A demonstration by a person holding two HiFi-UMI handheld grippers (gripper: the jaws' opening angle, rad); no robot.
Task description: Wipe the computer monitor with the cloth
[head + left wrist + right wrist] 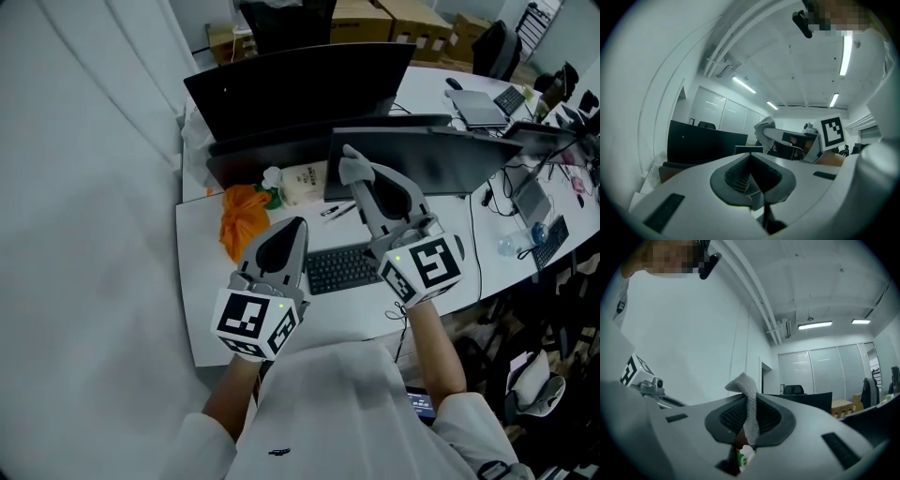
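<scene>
While the person holds both tools above the white tabletop (204, 300), the right tool (356, 180) is closed on a small grey woven cloth (349, 165). In the right gripper view this cloth (749, 411) is pinched between the jaws of the right tool (749, 401) and its free end stands up above them. The cloth hangs in the air near the lower left corner of the black flat computer monitor (422, 161); I cannot tell if it touches the screen. A larger black screen (300, 84) stands behind it. The left tool (294, 227) is above the tabletop, just beside a black keyboard (342, 268). Its jaws are pressed together with nothing between them (751, 159). A crumpled orange rag (244, 217) and a white bottle (302, 184) lie near the left tool's tip.
</scene>
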